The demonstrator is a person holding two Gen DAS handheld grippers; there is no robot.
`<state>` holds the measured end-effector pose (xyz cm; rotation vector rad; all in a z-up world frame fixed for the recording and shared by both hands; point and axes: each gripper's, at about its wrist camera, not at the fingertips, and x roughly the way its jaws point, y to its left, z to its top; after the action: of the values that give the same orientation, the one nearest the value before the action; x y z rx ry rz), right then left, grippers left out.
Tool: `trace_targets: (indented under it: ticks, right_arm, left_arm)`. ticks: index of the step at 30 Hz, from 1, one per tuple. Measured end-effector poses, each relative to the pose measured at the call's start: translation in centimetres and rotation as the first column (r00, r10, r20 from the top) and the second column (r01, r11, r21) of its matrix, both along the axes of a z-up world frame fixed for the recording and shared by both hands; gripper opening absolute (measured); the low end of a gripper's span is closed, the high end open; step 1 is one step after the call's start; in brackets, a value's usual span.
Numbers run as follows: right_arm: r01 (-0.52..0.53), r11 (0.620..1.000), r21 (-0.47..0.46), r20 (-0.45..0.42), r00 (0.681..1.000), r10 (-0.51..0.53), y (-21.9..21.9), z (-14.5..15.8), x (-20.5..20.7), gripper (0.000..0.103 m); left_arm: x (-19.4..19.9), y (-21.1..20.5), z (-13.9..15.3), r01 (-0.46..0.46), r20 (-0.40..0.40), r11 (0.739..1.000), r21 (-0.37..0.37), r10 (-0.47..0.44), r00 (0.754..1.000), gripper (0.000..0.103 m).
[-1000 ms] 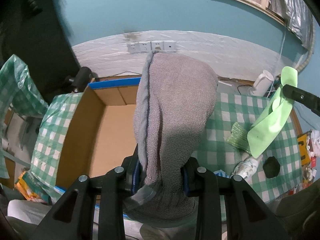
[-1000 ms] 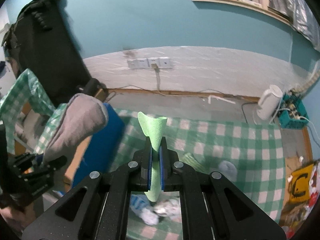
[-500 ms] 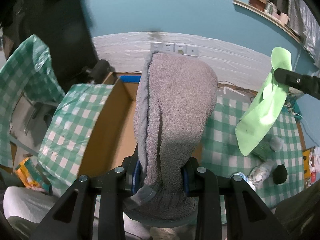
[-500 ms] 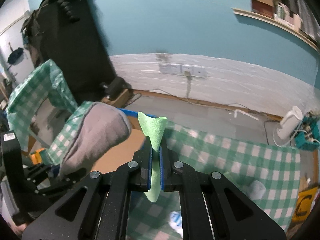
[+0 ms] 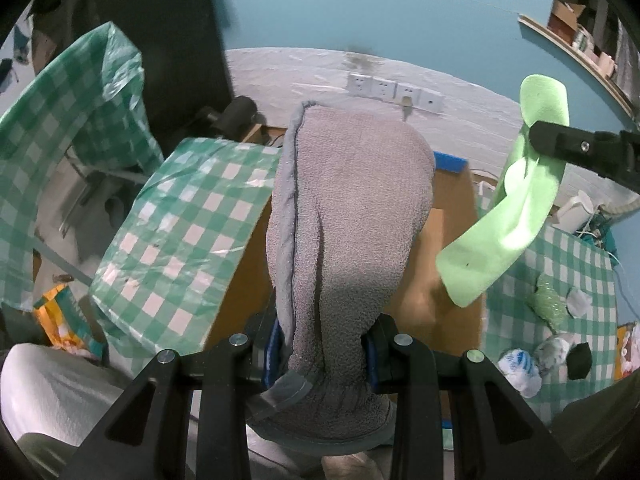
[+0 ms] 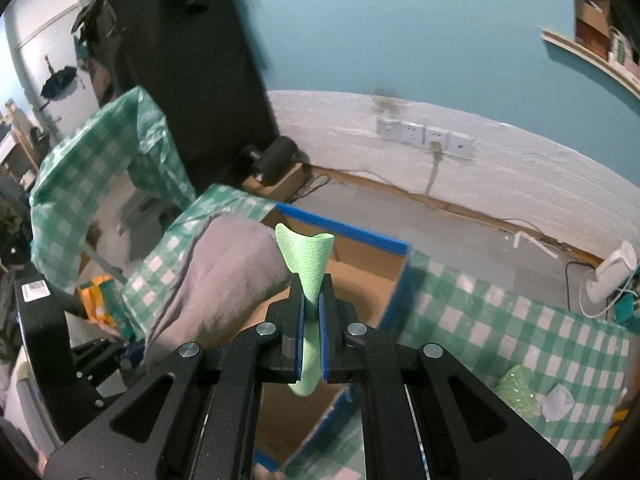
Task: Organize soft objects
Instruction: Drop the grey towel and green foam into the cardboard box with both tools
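Note:
My left gripper [image 5: 324, 344] is shut on a grey terry mitt [image 5: 348, 216] that stands up between its pads and hides much of the open cardboard box [image 5: 452, 216] behind it. My right gripper [image 6: 311, 320] is shut on a light green foam strip [image 6: 310, 272], held above the same box [image 6: 360, 280]. In the left wrist view the strip [image 5: 504, 224] hangs over the box's right side from the right gripper. The mitt also shows at the left of the right wrist view [image 6: 224, 280].
A green-checked cloth [image 5: 180, 232] covers the table around the box. Small soft items lie at the right: a green mesh bundle [image 5: 548, 308], a white-blue wad [image 5: 520, 368], a black piece [image 5: 580, 360]. A white kettle [image 6: 612, 272] stands on the floor by the wall.
Both grippers have swung left with their loads; the box now lies under the green strip, and the loose items have slid to the right edge of view.

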<state>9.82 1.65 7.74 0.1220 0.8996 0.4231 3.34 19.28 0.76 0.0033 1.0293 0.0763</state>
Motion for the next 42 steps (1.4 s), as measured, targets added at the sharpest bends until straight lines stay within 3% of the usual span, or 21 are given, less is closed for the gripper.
trace_targets:
  ticks: [5, 10, 11, 15, 18, 30, 42]
  right_arm:
    - [-0.038, 0.999, 0.001, -0.061, 0.997, 0.038, 2.3, -2.3, 0.7, 0.005]
    - [-0.044, 0.999, -0.005, -0.109, 0.993, 0.043, 2.9, -3.8, 0.9, 0.010]
    - [-0.042, 0.999, -0.008, -0.113, 0.993, 0.041, 2.9, -4.0, 0.9, 0.013]
    - [-0.028, 0.999, -0.019, -0.113, 0.993, 0.026, 2.6, -4.1, 0.7, 0.042]
    - [-0.017, 1.000, -0.018, -0.105, 0.994, 0.015, 2.3, -4.0, 0.6, 0.047]
    - [0.042, 0.999, -0.022, -0.111, 0.993, -0.044, -1.1, -4.3, -0.1, 0.060]
    - [0.099, 0.994, -0.040, -0.111, 0.988, -0.103, -5.9, -4.5, -1.9, 0.064]
  left_arm:
    - [0.1, 1.6, -1.3, -0.033, -0.026, 0.999, 0.025, 0.034, 0.999, 0.039]
    - [0.4, 2.4, -2.4, -0.052, -0.062, 0.999, 0.015, 0.052, 0.997, 0.054]
    - [0.4, 2.4, -2.6, -0.052, -0.068, 0.999, 0.015, 0.052, 0.996, 0.055]
    - [0.7, 2.3, -3.2, -0.031, -0.093, 0.999, 0.034, 0.034, 0.995, 0.072]
    - [0.7, 2.3, -3.1, -0.037, -0.082, 0.999, 0.040, 0.040, 0.996, 0.081]
    - [0.8, 0.2, -2.3, 0.010, -0.057, 0.999, 0.042, -0.008, 0.998, 0.081]
    - [0.6, -3.2, -1.1, 0.084, -0.024, 0.996, 0.040, -0.083, 0.996, 0.082]
